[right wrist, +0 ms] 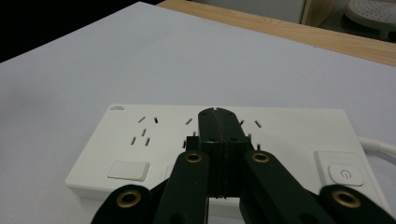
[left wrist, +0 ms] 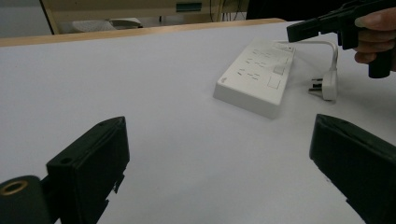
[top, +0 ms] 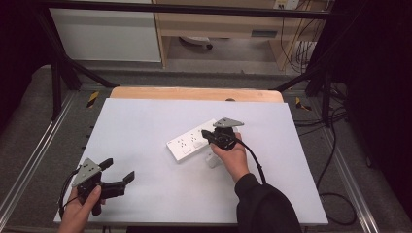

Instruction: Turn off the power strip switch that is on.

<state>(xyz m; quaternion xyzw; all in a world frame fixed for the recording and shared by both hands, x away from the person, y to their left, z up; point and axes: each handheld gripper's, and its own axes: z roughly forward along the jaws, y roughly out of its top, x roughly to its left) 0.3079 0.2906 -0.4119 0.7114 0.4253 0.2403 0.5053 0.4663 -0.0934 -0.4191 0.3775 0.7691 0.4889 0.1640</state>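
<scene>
Power strip (top: 197, 141) at frame centre of high view, long axis running lower left to upper right. Right gripper (top: 212, 135), jaws pressed together, empty, hovers over strip's middle sockets. Left gripper (top: 119, 171), jaws wide, empty, lower left, well apart.

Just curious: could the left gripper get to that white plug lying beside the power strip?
Probably yes. The left gripper is open, with bare table ahead, though the power strip and the shut right gripper crowd the plug; better to come round the strip's near end.
</scene>
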